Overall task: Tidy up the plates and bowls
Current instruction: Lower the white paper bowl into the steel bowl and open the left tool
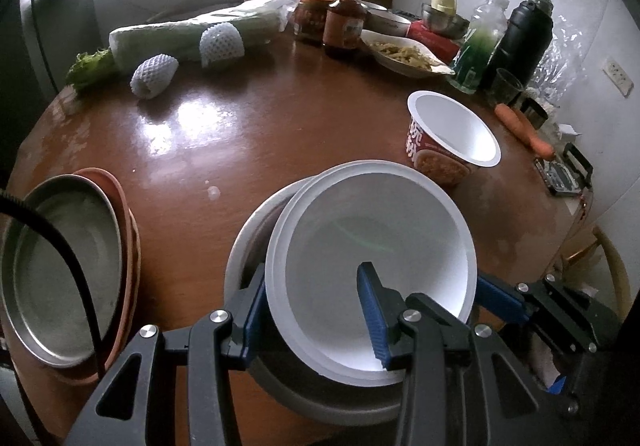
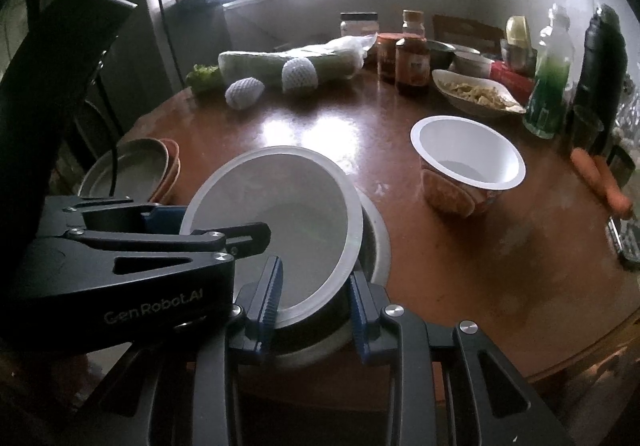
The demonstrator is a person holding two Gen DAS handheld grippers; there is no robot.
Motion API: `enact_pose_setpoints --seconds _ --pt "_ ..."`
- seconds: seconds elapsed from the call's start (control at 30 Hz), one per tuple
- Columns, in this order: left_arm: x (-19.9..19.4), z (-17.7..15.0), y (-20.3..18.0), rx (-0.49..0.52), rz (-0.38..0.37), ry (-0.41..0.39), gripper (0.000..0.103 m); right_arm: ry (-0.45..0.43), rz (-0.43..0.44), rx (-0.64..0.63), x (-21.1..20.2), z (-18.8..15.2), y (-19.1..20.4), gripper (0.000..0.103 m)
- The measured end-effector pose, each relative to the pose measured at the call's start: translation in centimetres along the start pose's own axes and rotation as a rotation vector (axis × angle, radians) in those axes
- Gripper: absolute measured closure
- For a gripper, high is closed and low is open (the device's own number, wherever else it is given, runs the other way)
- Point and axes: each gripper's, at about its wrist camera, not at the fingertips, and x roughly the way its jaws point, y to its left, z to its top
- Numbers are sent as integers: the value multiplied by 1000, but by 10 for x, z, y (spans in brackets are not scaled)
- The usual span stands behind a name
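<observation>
A white plastic bowl (image 1: 372,230) (image 2: 280,213) rests tilted inside a steel bowl (image 1: 244,246) (image 2: 380,242) at the table's near edge. My left gripper (image 1: 314,286) (image 2: 208,224) is shut on the white bowl's near-left wall, one finger inside and one outside. On the other side, my right gripper (image 2: 316,274) is shut on the white bowl's rim, and one of its blue fingers (image 1: 500,298) shows behind that rim. To the left a steel plate (image 1: 60,270) (image 2: 132,169) tops a stack of terracotta plates (image 1: 130,230) (image 2: 174,161). An empty noodle cup (image 1: 452,133) (image 2: 468,161) stands to the right.
The round brown table (image 1: 248,133) holds wrapped greens (image 1: 192,33), foam-netted fruit (image 1: 154,75), sauce jars (image 1: 344,21), a dish of food (image 1: 404,53), bottles, a black flask (image 1: 524,33) and carrots (image 1: 524,127) along its far and right sides.
</observation>
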Motion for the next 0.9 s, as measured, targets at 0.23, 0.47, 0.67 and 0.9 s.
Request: enact_pose_setpoints --seconds 0.23,0.47,0.67,0.9 --pt "-2 0 2 -2 8 -7 60 -2 -16 -3 -1 0 0 69" --pt "-5 0 2 4 11 -16 60 -12 -21 4 -3 1 -3 67" --pt "-11 0 3 0 17 -32 59 -26 -31 5 -7 2 -3 60" --pt "-16 1 3 1 20 -46 58 -42 -41 15 -12 4 -5 56"
